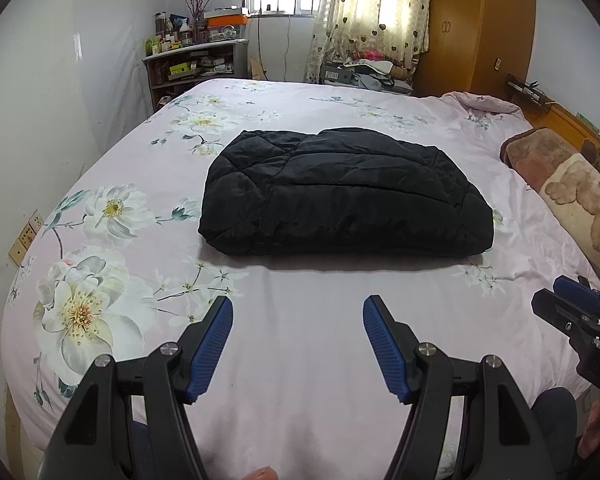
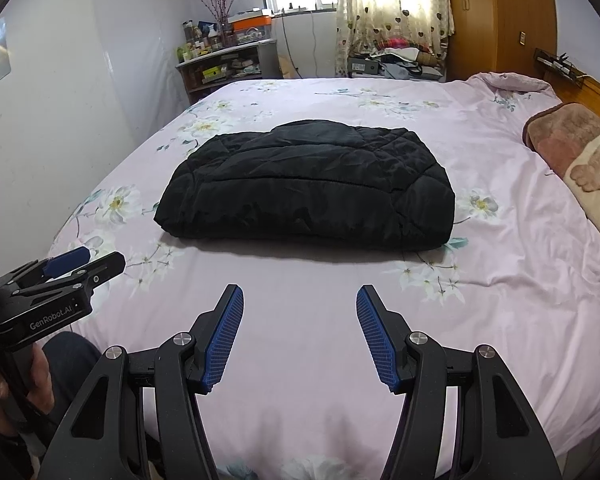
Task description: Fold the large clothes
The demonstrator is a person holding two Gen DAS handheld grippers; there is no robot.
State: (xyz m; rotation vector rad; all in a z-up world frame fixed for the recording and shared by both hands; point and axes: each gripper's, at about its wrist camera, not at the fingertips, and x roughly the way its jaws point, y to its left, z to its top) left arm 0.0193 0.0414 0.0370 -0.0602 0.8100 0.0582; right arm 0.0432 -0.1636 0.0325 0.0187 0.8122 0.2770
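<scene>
At the centre of both frames, the black quilted jacket [image 1: 340,192] lies as a compact folded bundle on the floral bed sheet [image 1: 300,340], while left gripper [image 1: 298,344] and right gripper [image 2: 300,336] hover spread and empty near it, suggesting folding is essentially complete

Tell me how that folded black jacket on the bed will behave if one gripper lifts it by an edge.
The black jacket looks quilted and puffy, so it is probably light for its bulk. It is soft cloth in stacked layers, so lifted by one edge it would likely sag and unfold. Its slightly shiny shell may slip between the fingers.
</scene>
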